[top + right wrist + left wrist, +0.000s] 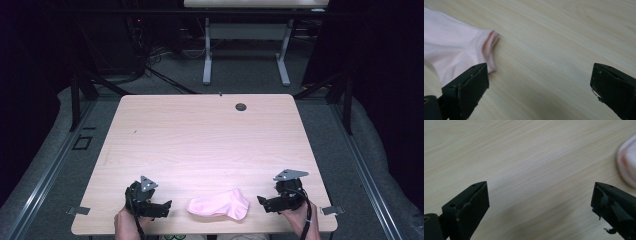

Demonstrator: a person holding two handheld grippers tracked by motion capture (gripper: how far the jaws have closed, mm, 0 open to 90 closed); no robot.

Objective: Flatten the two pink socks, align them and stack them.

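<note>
Pink and soft, a sock [219,204] lies flat on the wooden table [210,140], close to the near edge. The left gripper [162,207] sits just left of it, and the right gripper [264,202] sits just right of it. Both have their jaws spread wide with nothing between them. Neither one touches the sock. A small dark hole [241,106] is at the far side of the table.

table [200,135]: pale wood-grain, smooth, slight sheen | sock [219,205]: soft pink cloth, matt
</note>
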